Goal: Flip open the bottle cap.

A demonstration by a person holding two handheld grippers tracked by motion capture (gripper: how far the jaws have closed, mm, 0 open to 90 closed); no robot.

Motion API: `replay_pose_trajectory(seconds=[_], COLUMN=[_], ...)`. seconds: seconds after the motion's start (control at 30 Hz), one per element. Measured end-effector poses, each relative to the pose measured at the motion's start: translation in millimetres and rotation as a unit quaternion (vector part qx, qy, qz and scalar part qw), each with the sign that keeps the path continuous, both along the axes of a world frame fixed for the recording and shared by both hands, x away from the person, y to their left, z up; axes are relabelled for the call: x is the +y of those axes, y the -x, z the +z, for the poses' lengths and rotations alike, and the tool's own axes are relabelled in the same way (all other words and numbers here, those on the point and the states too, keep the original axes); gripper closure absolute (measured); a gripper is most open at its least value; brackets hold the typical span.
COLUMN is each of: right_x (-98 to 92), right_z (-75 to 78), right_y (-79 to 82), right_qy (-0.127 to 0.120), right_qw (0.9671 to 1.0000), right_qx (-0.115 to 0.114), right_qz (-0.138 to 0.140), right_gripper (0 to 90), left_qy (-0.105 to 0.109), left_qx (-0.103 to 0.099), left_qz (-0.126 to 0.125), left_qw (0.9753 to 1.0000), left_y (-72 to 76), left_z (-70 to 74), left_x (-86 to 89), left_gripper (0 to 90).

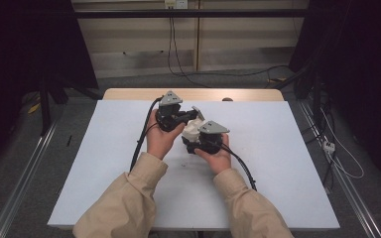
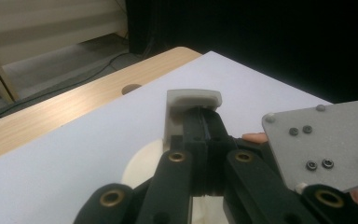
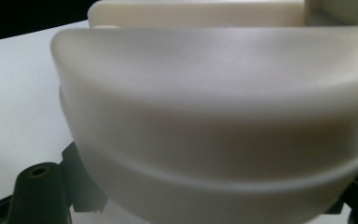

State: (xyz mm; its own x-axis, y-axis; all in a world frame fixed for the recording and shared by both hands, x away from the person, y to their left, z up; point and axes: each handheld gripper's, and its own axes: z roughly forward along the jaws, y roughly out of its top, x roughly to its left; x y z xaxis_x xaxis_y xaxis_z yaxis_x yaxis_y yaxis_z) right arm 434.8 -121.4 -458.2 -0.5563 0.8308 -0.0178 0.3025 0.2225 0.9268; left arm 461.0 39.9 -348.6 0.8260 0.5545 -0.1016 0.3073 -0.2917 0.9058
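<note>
A cream plastic object [image 1: 190, 130] with a rounded body is held above the white table sheet [image 1: 104, 163] between both grippers. My left gripper [image 1: 178, 118] comes at it from the left; in the left gripper view its jaws [image 2: 205, 127] are pressed together against an angled white tab [image 2: 192, 99] of the object, and the tab caps their tips. My right gripper [image 1: 204, 141] holds the object from the near right. In the right gripper view the rounded cream body [image 3: 214, 107] sits wide between the two jaws, very close and blurred.
The white sheet covers a wooden table [image 1: 129, 93] whose far edge has a round hole [image 2: 131, 88]. The right gripper's grey plate [image 2: 325, 140] is close beside my left jaws. Cables [image 1: 178, 64] lie on the floor behind, and metal rails [image 1: 347, 183] run along both sides.
</note>
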Motion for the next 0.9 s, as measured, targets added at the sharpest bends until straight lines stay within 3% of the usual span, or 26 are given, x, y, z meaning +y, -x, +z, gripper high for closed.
replay_pose_trajectory(seconds=[0.9], right_x=[-0.6], right_z=[-1.0], right_y=[-0.5], right_qy=[0.000], right_qw=[1.0000], right_qx=[-0.002], right_qz=[0.001], right_gripper=[18.8], left_qy=[-0.003], left_qx=[-0.002], left_qz=[0.006], left_qw=[1.0000], left_y=[-8.6], left_z=[3.6], left_x=[-8.1], left_gripper=[90.0])
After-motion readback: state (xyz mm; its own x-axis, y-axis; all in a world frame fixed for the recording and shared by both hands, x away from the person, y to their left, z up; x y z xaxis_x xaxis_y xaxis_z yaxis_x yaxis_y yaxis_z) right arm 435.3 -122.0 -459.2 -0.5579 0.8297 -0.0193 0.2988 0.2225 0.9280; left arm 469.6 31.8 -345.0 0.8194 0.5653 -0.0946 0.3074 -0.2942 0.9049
